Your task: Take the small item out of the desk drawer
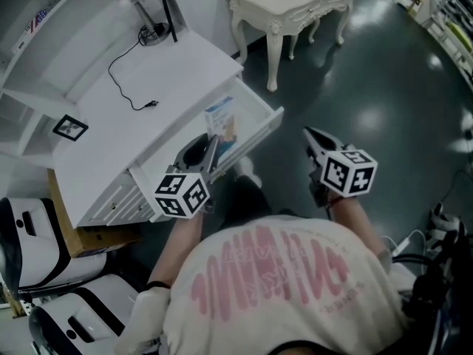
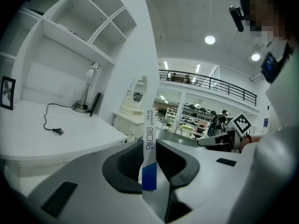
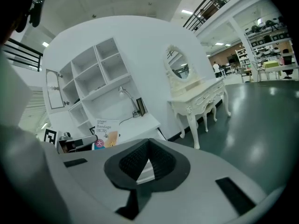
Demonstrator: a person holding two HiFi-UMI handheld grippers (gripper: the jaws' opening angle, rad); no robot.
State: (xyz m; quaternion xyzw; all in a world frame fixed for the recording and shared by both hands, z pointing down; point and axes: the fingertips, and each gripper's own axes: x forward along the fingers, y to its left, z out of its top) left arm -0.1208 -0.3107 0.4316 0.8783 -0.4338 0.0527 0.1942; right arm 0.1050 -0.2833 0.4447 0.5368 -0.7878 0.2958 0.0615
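Note:
The small item is a thin white and blue bandage box [image 1: 222,124]. My left gripper [image 1: 213,145] is shut on it and holds it upright over the open desk drawer [image 1: 260,126]. In the left gripper view the box [image 2: 149,148] stands edge-on between the dark pads [image 2: 126,164]. The right gripper view shows its printed face [image 3: 106,133] beside the left gripper [image 3: 74,143]. My right gripper [image 1: 311,135] hangs over the dark floor to the right of the drawer, jaws shut with nothing in them [image 3: 148,146].
The white desk [image 1: 148,87] carries a lamp [image 1: 137,6], a loose cable with plug [image 1: 151,103] and a small picture frame [image 1: 70,127]. A cream vanity table [image 1: 295,2] stands behind the drawer. A cardboard box [image 1: 77,237] sits low at the left.

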